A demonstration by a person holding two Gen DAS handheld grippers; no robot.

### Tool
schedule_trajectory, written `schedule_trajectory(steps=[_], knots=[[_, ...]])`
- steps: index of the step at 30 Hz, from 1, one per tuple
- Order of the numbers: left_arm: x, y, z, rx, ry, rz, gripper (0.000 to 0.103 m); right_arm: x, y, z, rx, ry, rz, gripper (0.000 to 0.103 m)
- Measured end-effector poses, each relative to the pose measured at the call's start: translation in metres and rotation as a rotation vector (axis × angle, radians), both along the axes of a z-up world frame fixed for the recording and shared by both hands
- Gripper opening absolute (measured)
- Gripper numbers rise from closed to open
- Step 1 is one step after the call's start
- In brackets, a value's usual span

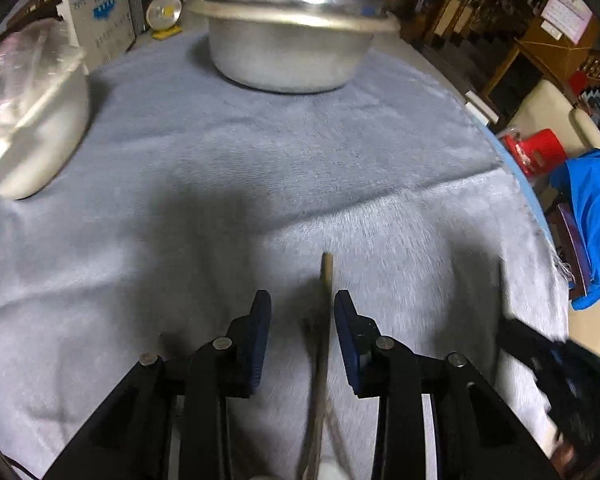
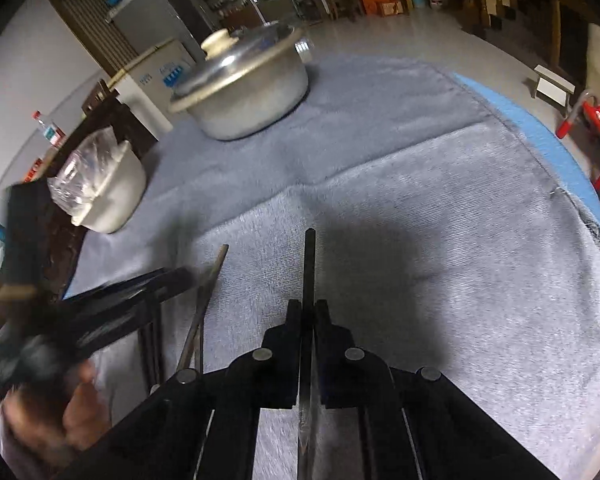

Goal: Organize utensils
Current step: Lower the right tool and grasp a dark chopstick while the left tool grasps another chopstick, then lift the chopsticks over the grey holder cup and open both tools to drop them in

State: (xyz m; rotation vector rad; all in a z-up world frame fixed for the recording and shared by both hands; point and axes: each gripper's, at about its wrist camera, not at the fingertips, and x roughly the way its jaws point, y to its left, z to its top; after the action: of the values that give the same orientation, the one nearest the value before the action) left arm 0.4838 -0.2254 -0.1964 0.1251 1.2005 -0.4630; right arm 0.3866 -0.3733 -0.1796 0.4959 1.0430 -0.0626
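Dark-handled knife (image 2: 309, 280) lies beside a blurred, perhaps wooden stick (image 1: 325, 320).

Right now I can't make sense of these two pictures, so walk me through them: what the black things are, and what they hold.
No robot here: a person holds black tongs in each hand, each with a camera looking along its fingers. The left camera shows the left tongs with jaws apart around a pale wooden stick, not pressing it. The right camera shows the right tongs shut on a thin dark utensil; I can't tell what kind. A lidded metal pot and a white bowl with crumpled clear plastic sit on the grey cloth.
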Motion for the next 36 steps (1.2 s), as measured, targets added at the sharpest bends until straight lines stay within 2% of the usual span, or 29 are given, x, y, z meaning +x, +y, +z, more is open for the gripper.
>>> schedule_trajectory(steps=[3,4,7,8,10,14,19,23,25,31,34,36], knots=[[0.009,-0.010,-0.004,0.011,0.021,-0.008,0.031,-0.008,-0.004,0.005,0.020,-0.008,0.010,0.007],[0.010,-0.013,-0.005,0.019,0.036,-0.012,0.023,-0.012,-0.005,0.006,0.027,-0.012,0.010,0.007],[0.009,-0.020,-0.004,0.052,0.030,-0.047,0.017,-0.013,-0.009,0.007,0.045,-0.027,0.011,0.007],[0.010,-0.022,-0.003,0.066,0.023,-0.055,0.012,-0.015,-0.009,0.009,0.048,-0.034,0.011,0.007],[0.012,-0.021,-0.001,0.066,0.035,-0.056,0.006,-0.018,-0.008,0.014,0.054,-0.055,0.012,0.007],[0.007,-0.011,0.008,0.039,0.022,-0.033,0.005,-0.028,-0.006,0.026,0.060,-0.095,0.009,0.007],[-0.019,0.026,0.065,-0.109,-0.072,0.011,0.005,-0.051,0.005,0.055,0.034,-0.186,0.023,0.007],[-0.057,0.061,0.115,-0.177,-0.187,0.021,0.005,-0.078,0.024,0.081,-0.010,-0.284,0.034,0.007],[-0.086,0.078,0.142,-0.203,-0.269,0.019,0.005,-0.093,0.035,0.093,-0.037,-0.335,0.036,0.007],[-0.165,0.113,0.196,-0.260,-0.470,0.032,0.005,-0.142,0.068,0.127,-0.122,-0.489,0.027,0.007],[-0.195,0.123,0.208,-0.260,-0.562,0.048,0.005,-0.165,0.082,0.145,-0.161,-0.550,0.013,0.007],[-0.213,0.133,0.220,-0.287,-0.600,0.062,0.005,-0.181,0.092,0.159,-0.182,-0.589,0.008,0.007]])
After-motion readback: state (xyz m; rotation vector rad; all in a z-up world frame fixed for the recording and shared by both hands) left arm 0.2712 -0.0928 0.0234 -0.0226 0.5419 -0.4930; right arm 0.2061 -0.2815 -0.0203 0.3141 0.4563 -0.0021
